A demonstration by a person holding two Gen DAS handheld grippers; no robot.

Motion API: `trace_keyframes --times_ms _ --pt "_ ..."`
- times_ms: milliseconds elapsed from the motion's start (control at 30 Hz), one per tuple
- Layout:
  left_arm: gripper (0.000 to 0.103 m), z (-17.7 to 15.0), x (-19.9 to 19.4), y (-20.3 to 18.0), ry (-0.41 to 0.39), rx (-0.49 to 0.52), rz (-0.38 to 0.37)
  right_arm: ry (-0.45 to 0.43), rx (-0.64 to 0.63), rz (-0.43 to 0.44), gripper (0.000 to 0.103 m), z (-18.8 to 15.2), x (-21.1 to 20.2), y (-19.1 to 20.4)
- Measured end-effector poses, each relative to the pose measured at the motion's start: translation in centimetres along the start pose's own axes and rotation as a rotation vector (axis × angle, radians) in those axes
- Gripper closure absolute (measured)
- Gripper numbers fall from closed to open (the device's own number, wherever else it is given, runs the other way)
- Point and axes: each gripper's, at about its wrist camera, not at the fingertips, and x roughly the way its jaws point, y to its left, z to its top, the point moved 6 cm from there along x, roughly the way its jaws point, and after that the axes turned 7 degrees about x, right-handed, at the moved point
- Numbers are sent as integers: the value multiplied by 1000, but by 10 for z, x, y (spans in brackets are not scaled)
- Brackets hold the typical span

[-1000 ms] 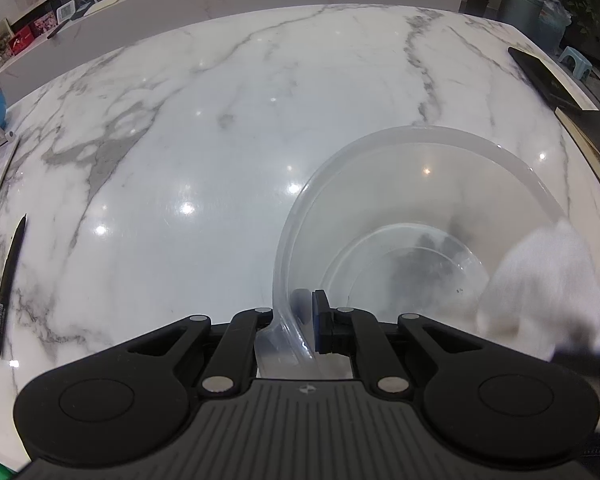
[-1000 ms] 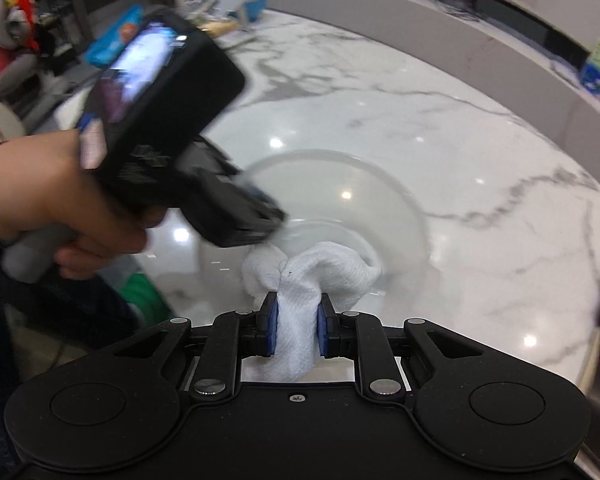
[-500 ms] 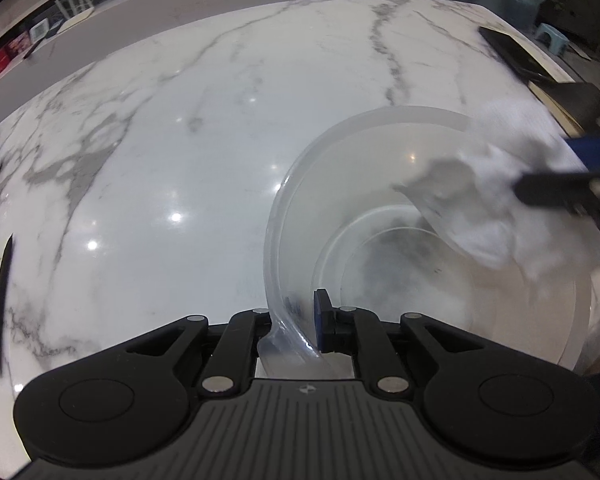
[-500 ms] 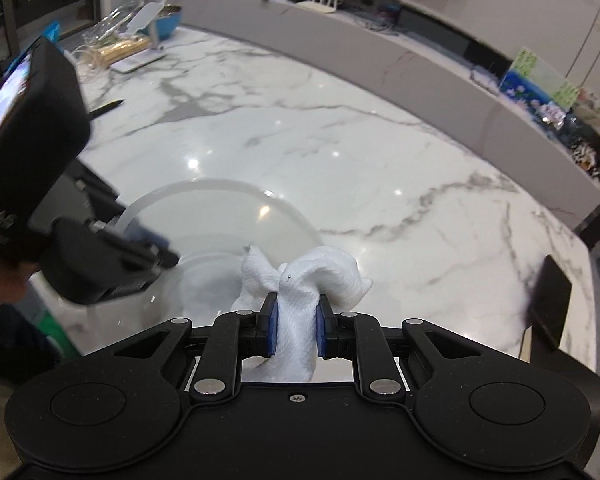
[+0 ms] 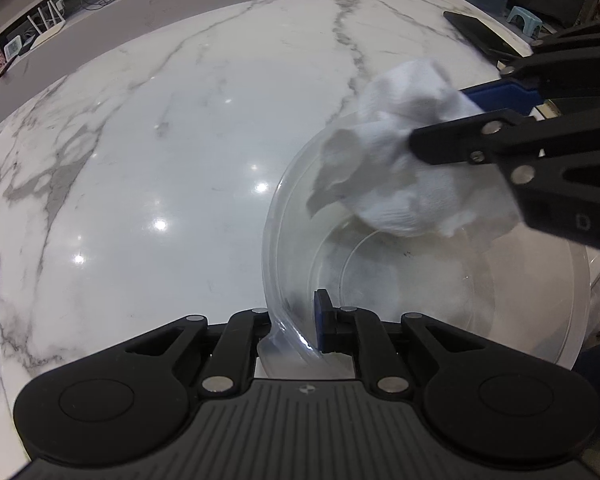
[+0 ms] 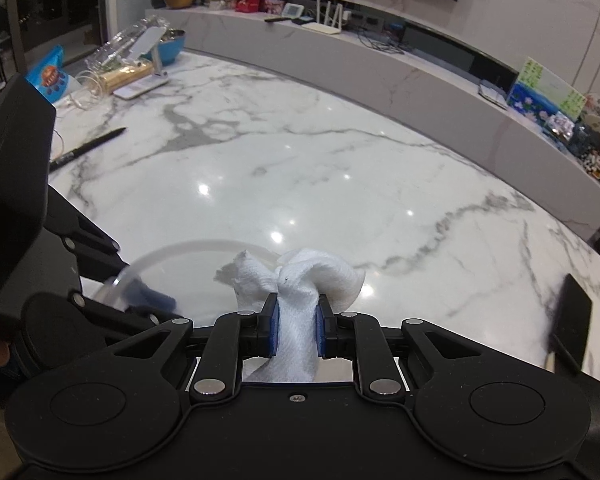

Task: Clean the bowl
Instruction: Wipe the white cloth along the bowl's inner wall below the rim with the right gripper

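The left gripper (image 5: pixel 296 330) clamps the clear bowl's (image 5: pixel 540 320) rim; the right gripper (image 6: pixel 297 330) pinches a white cloth (image 6: pixel 300 276) over it. A black pen (image 6: pixel 88 148) lies well left on the tabletop (image 6: pixel 300 168).

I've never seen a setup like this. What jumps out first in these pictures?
A clear plastic bowl sits at the near edge of a big white marble table, its rim pinched by the left claw. The right claw grips a bunched white cloth and holds it at the bowl's far rim. A black pen lies off toward the table's left side.
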Motion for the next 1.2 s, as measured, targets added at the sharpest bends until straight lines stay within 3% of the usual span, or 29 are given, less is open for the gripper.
trace_keyframes --times_ms 467,900,1200 --pt "94 1 0 -1 7 8 1 -14 30 181 88 5 0 22" --pt "94 6 13 19 14 2 2 26 39 19 88 1 3 10" --pt "94 0 7 13 10 6 -5 67 0 -70 88 -9 4 6"
